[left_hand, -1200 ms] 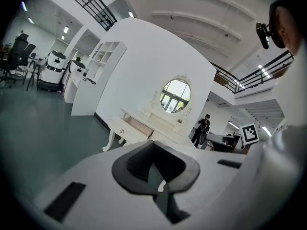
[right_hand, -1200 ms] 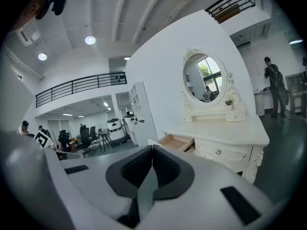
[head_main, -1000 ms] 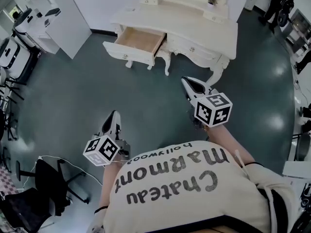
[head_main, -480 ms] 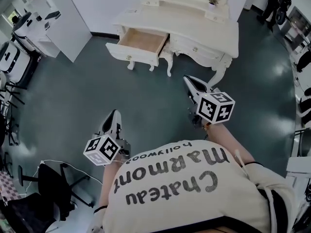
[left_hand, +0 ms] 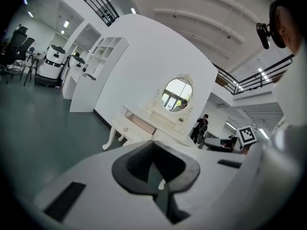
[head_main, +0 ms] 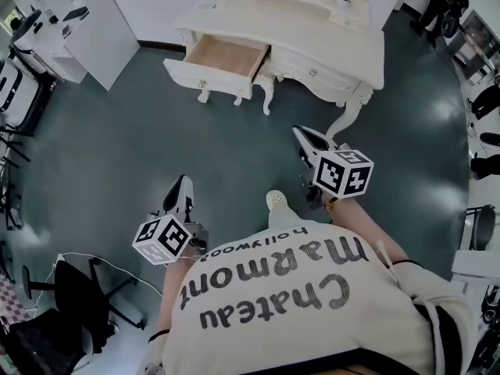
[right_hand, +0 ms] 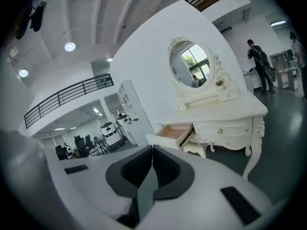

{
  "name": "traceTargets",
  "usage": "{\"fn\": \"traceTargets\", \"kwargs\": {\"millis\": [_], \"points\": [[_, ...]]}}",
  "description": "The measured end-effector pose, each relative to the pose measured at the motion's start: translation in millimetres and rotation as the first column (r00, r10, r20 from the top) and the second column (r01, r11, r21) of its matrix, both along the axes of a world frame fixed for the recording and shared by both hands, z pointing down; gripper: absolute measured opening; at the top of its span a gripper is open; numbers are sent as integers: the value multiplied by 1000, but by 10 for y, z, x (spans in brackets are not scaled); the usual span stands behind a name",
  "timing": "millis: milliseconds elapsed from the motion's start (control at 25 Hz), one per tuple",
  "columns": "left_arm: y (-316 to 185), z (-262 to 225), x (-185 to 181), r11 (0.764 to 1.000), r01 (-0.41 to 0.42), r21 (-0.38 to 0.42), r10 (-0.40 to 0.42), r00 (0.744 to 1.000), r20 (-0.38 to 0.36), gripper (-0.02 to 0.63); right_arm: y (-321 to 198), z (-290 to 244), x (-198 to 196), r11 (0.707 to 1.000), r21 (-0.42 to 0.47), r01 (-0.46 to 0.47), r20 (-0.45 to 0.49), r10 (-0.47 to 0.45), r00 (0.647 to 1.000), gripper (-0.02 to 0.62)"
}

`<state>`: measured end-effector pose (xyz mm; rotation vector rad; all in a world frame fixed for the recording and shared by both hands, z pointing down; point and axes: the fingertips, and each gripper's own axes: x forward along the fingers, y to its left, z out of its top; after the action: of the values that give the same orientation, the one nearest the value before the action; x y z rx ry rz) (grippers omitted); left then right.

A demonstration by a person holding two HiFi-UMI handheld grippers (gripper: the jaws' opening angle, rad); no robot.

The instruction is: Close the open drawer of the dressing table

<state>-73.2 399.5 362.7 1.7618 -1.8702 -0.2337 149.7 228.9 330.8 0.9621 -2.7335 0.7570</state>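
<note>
A cream dressing table [head_main: 328, 49] stands at the top of the head view against a white wall, with an oval mirror [right_hand: 191, 72] above it. Its left drawer [head_main: 223, 62] is pulled out, showing a bare wooden inside; the same drawer [right_hand: 173, 134] shows in the right gripper view and small in the left gripper view [left_hand: 136, 126]. My left gripper [head_main: 181, 189] is shut and holds nothing, well short of the table. My right gripper [head_main: 301, 135] is shut and empty too, nearer the table's right legs.
Dark green floor lies between me and the table. White cabinets [head_main: 94, 30] stand at the left, office chairs [head_main: 70, 303] at the lower left, and a cable [head_main: 117, 268] lies on the floor. A shoe [head_main: 275, 201] shows under my shirt. A person [right_hand: 256, 61] stands far right.
The dressing table has drifted up and slightly left in the head view, and a shoe has come into sight. Both grippers stay shut at nearly the same places in the picture.
</note>
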Motion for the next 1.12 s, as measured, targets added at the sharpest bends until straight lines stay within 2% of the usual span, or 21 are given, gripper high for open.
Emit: {"fn": "traceTargets", "kwargs": {"millis": [240,600,1120], "points": [[-351,21,-51,1000,14,-17,-14,1000,-10,8,-409,66,-118,999,-32,9,-11,-9,1000,29],[-1032,-6,-65,999,23,-29,-23,1000,7,8,-1135,58,-192,999,-24,24,-8,-24,1000,29],[-1795,-90,62,998,68,-4,-68,997,24,8,-2033,90,-186,997,-26,76,14,-76,997,29]]}}
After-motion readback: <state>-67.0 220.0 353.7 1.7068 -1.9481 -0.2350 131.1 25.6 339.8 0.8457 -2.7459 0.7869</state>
